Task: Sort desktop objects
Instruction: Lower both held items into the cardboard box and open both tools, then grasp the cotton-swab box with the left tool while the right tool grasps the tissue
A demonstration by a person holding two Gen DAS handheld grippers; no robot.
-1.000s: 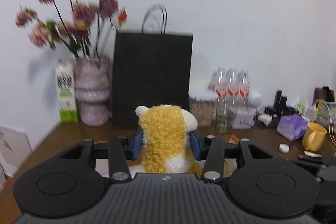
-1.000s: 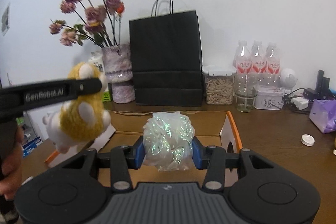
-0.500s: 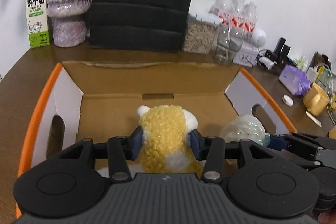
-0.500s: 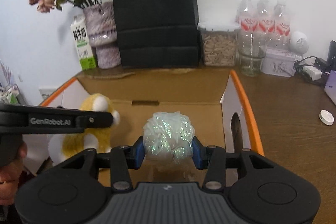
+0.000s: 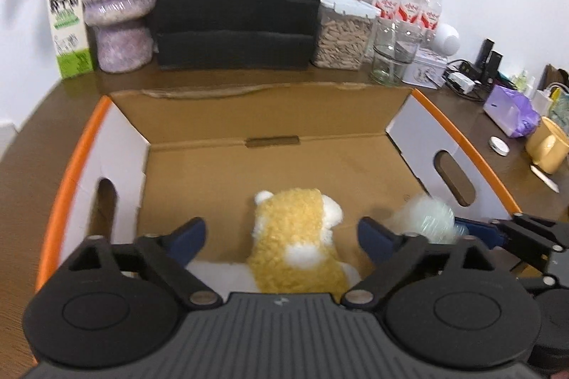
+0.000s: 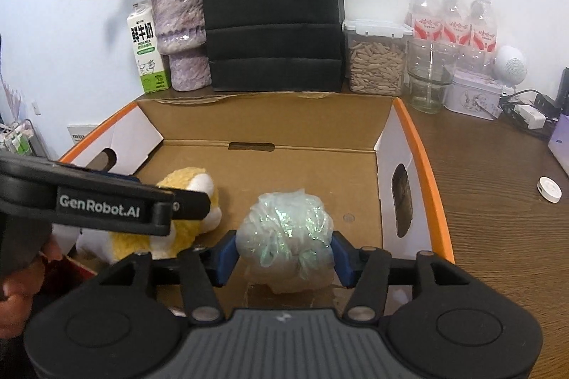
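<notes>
- plush [image 5: 298, 236] sits on the box [image 5: 270, 165] floor between the wide-spread, empty fingers of the left gripper [image 5: 281, 235], apparently let go there.
- right gripper [image 6: 284, 254] pinches the puff [image 6: 286, 236] low inside the box, likely to drop it beside the plush.

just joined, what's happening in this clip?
A person with a tool in each hand is sorting desk items into the cardboard box. The left tool is open, its fingers apart on either side of the yellow-and-white plush toy, which sits on the box floor. The right tool is shut on the shimmery mesh ball, low inside the box and not yet let go.
</notes>
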